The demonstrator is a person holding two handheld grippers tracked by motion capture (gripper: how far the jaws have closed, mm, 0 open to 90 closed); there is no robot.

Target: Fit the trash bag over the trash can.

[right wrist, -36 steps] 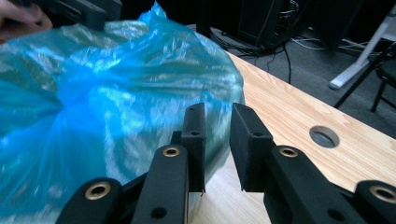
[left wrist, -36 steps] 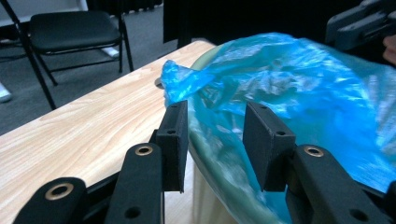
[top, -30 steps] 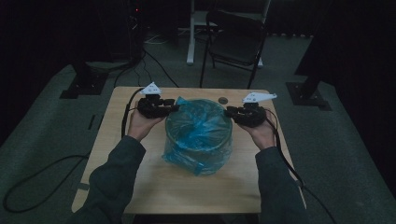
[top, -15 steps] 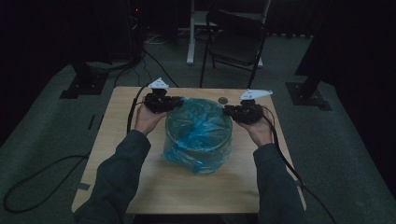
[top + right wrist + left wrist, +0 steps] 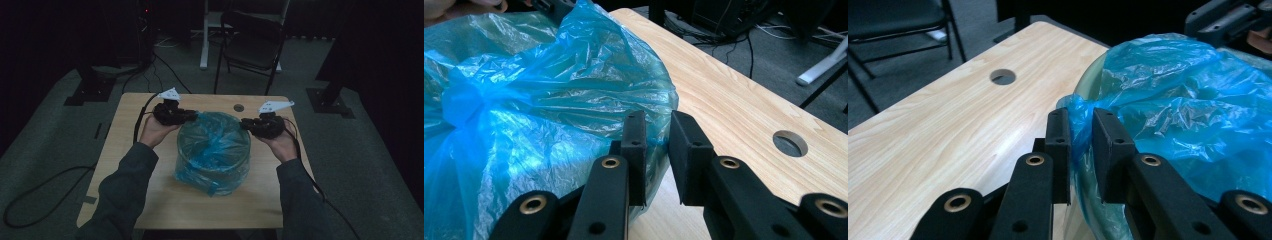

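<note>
Nearest the person, the front stretch of the worktop point(image 5: 150, 200) is bare wood, and both sleeves come in over its near edge. Just beyond, midway between the left and right edges, stands a round clear tub point(image 5: 214, 162) lined with a blue plastic bag point(image 5: 215, 145); the bag's loose skirt spills down the tub's near side onto the wood, while its upper part is bunched over the rim.

The left claw point(image 5: 192, 116) sits at the tub's far-left rim. Its jaws have just been closing, and the left gripper view shows a fold of the bag's edge point(image 5: 1080, 130) between them, the pads narrow and apparently pinching the film right at the rim. The right claw point(image 5: 246, 125) mirrors it at the far-right rim; its jaws have also just been closing, with a thin edge of bag point(image 5: 655, 137) in the gap, though I cannot tell whether the pads press on it yet.

Gripping on opposite sides probably lets the person pull the film taut and stretch it over the rim evenly.

Farther off, a cable hole point(image 5: 239, 107) sits near the worktop's far edge, and a folding chair point(image 5: 252, 45) stands behind.
</note>
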